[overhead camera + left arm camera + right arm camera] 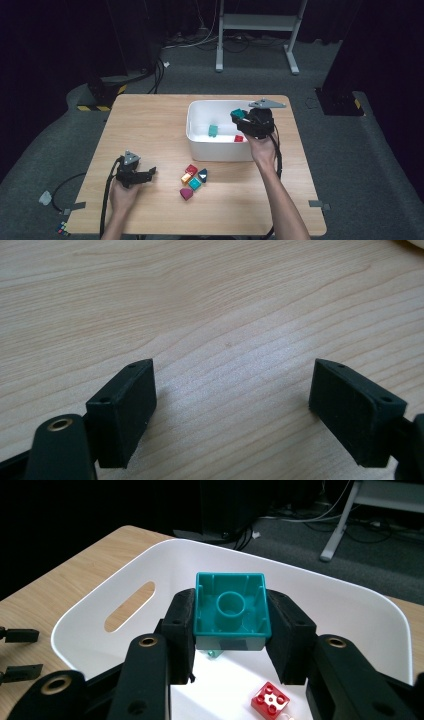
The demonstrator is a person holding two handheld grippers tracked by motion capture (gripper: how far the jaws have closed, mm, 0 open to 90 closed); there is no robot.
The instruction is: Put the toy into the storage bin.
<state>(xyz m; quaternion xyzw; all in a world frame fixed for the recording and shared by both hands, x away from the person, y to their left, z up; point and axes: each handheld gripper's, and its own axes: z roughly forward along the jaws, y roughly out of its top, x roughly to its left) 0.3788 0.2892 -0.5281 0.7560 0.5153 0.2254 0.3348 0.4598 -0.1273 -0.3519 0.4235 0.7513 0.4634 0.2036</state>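
The right hand-held gripper (243,116) is clamped on a teal block (231,611), holding it above the white bin (196,134), hollow underside turned toward its own camera. To do this step well, I'd say bring the block lower over the open middle of the bin before letting the jaws part, so it drops short and does not bounce off the rim or knock the pieces already inside; a spot clear of the red block (270,699) looks best. The left hand-held gripper (147,173) rests over bare tabletop (150,125) near the front left, its jaws spread wide with nothing between them, well apart from the loose pile. Counting: one bin; inside it, one teal block (213,130) and one red block, plus the teal one in the grip. Out on the tabletop just in front of the bin sit five small blocks: one red (191,169), one orange (186,177), one teal (194,184), one dark blue (203,175) and one maroon (186,193).
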